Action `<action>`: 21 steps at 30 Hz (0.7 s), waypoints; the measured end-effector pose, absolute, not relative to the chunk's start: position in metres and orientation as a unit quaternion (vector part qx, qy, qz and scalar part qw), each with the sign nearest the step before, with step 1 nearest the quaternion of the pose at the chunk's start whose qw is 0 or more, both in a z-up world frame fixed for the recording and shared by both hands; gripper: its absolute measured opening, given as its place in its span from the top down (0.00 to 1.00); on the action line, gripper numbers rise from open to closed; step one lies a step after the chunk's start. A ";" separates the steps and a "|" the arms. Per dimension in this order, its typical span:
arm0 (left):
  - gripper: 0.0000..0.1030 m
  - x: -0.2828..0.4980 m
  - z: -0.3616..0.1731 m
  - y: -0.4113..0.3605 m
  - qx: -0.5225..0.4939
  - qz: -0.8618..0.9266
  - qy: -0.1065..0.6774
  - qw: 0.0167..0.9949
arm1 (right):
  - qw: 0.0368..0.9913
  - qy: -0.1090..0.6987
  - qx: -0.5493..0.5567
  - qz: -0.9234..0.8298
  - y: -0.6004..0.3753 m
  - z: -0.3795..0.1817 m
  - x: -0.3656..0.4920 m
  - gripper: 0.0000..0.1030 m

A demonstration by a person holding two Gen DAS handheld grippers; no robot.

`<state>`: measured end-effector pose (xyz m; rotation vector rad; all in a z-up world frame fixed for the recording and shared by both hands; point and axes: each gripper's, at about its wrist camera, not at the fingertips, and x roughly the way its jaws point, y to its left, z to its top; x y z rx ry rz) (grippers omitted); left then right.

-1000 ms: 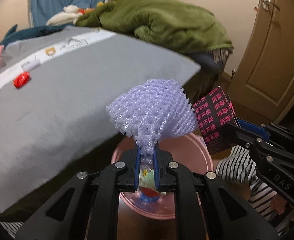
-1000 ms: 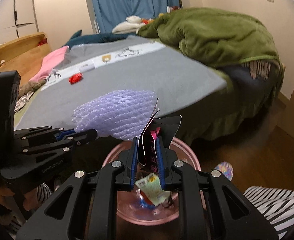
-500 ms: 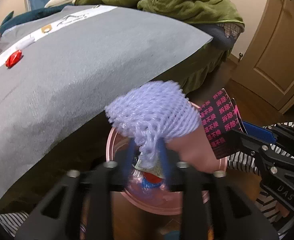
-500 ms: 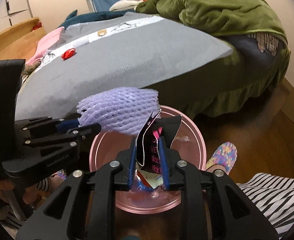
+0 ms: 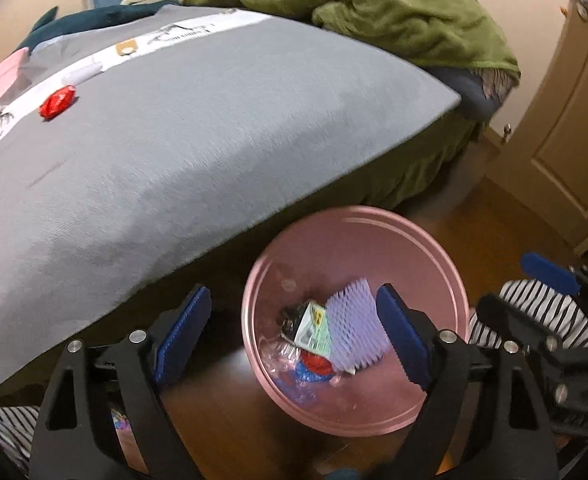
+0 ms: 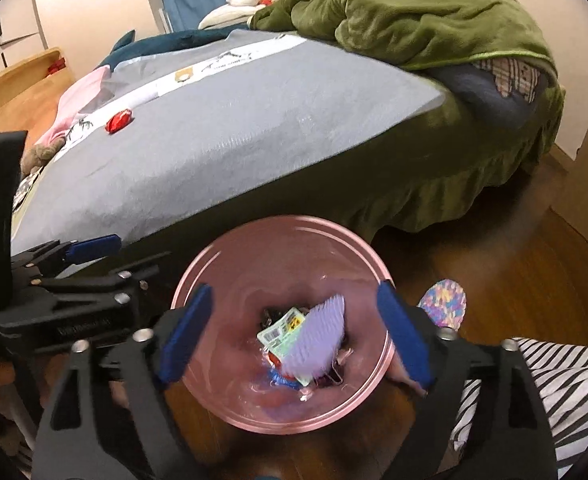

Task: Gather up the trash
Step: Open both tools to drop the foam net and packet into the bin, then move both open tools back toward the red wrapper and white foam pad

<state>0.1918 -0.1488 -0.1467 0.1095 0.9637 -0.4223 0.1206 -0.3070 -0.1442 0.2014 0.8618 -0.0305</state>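
A pink bin (image 5: 434, 264) stands on the floor by the bed, right under both grippers. In it lies a purple foam net (image 5: 356, 328) on a green-white wrapper (image 5: 314, 330) and other scraps. My left gripper (image 5: 294, 300) hangs above the bin, jaws opening wide, nothing between the pads. The right wrist view shows the same bin (image 6: 222, 252), net (image 6: 318, 336) and wrapper (image 6: 284, 330). A dark wrapper edge (image 6: 270, 314) peeks out beside them. My right gripper (image 6: 294, 296) is also opening and holds nothing. A red wrapper (image 5: 57, 102) lies on the bed sheet.
The bed's grey sheet (image 5: 214, 128) fills the left side, with a green blanket (image 5: 374, 8) heaped at its far end. A wooden door (image 5: 566, 140) stands at the right. A colourful slipper (image 6: 444, 304) and a striped trouser leg (image 6: 534, 380) are beside the bin.
Both grippers have gone from shut to wide open. The purple net has dropped from the left one and the black printed wrapper from the right one into the bin. Both hands sank slightly.
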 end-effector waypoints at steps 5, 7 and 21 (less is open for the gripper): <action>0.19 0.197 -0.106 -0.134 0.032 -0.188 0.422 0.886 | 0.917 0.389 0.087 -0.018 -0.302 -0.113 0.128 0.05; 0.13 0.200 -0.076 -0.120 0.015 -0.179 0.384 0.906 | 0.924 0.373 0.083 -0.011 -0.301 -0.097 0.134 0.05; 0.07 0.281 0.009 0.014 -0.072 -0.003 0.232 0.970 | 0.959 0.273 0.069 0.023 -0.253 -0.016 0.227 0.05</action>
